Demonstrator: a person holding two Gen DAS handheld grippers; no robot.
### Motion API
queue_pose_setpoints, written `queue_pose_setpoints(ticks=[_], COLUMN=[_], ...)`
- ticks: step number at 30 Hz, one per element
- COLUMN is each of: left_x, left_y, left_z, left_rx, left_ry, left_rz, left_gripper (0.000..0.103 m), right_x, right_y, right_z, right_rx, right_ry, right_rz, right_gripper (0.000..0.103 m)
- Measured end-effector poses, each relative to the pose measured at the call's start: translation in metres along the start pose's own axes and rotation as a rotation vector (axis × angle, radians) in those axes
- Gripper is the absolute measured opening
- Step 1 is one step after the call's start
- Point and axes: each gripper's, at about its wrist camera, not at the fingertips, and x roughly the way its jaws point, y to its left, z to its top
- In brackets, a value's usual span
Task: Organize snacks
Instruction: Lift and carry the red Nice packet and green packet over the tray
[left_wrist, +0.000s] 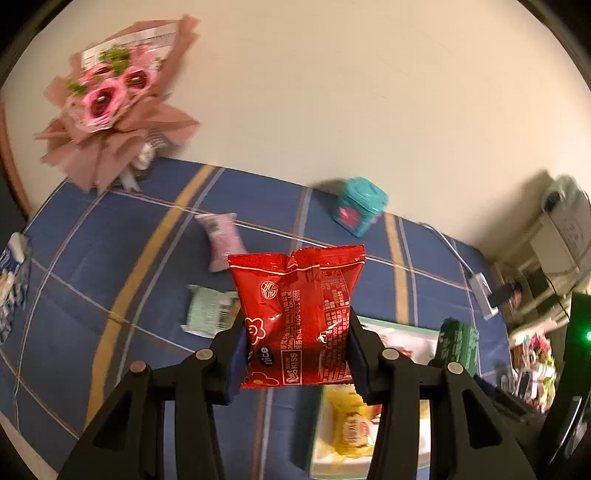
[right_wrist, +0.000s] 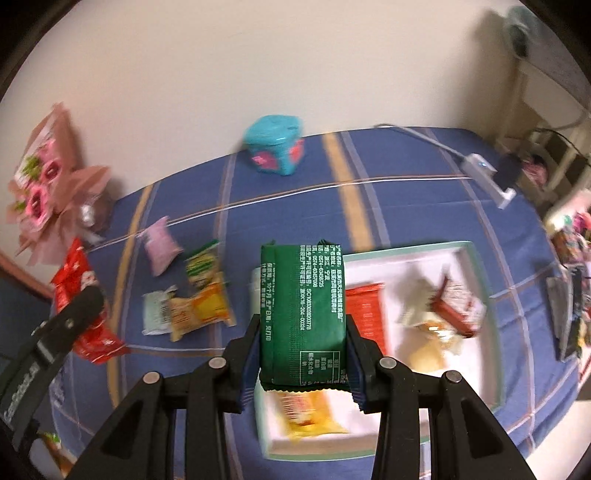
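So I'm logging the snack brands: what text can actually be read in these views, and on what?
"nice" – red packet held in the left gripper.
"KISS" – same red packet, boxed label.
"400-683 0988" – same packet; the digits are soft, so this is unsure.
Green packet in the right gripper: white Chinese print and digits, too small to read.
Loose packets on the blue cloth: blurred, unreadable.

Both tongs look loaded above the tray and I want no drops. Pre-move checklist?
1. Left tongs shut on red packet: ok.
2. Right tongs shut on green packet: ok.
3. Both packets lifted clear of the bedsheet: ok.
4. White tray under right tongs: ok.
5. Free space in tray for two more: cannot tell, blurred.
6. Loose snacks left outside the tray, like the pink packet: not ok.
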Motion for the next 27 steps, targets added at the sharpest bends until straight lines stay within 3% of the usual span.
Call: queue_pose_setpoints(ticks=[13,21,27], left_x=[0.023,0.039,0.06], left_y=[-0.09,-0.124,-0.137], left_z=[-0.027,-0.046,-0.062], left_rx=[0.19,0.262,0.307], left_ry=[0.068,0.114,0.164], left_rz=[-0.057,-0.072,-0.05], left_gripper=[0.049,0.049,0.049], right_x=[-0.023,-0.026,-0.004], right_y=[-0.094,-0.118,-0.121], right_z=[0.01,0.011,0.007], right_rx=[0.158,0.181,0.178], right_ry=[-0.045,-0.044,0.016], right_rz=[-0.073,-0.093,-0.088], right_gripper=[0.042,0.042,0.043])
